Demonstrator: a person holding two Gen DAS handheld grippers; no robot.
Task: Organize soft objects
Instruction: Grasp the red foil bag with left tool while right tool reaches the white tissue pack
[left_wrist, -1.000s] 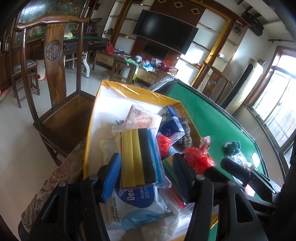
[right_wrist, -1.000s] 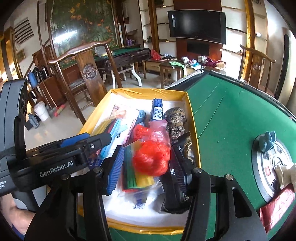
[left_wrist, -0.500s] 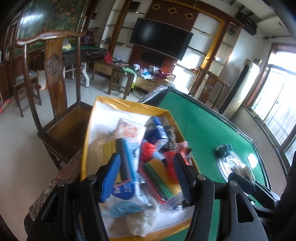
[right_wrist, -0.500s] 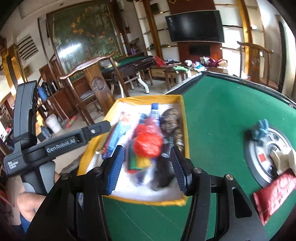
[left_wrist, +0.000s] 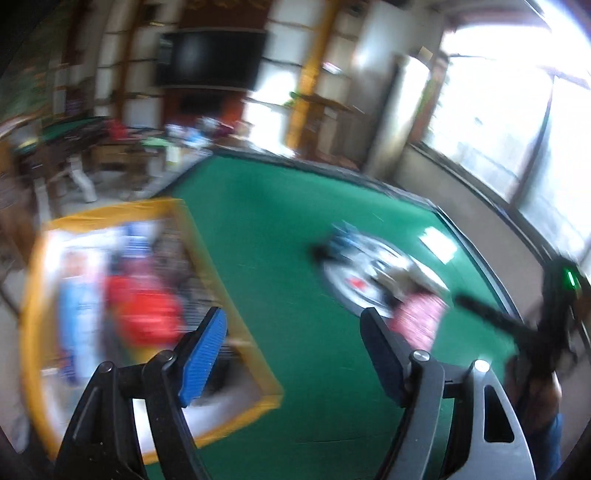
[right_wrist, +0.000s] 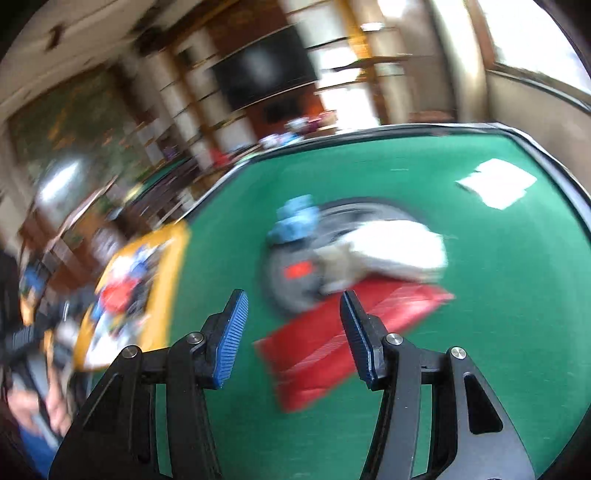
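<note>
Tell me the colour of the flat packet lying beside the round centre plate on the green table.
Red flat packet, faintly striped; clearest in the right wrist view.

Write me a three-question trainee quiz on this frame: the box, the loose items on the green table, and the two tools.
1. True or false: the right tool is clamped on the red cloth.
2. What lies partly over the far end of the red cloth? A) white cloth B) black cup C) yellow sponge
3. Fill in: the yellow-rimmed box of packets sits to the ____ of the round centre disc in the left wrist view.

Key: 1 false, both it and the left tool are open and empty; 2 A; 3 left.
</note>
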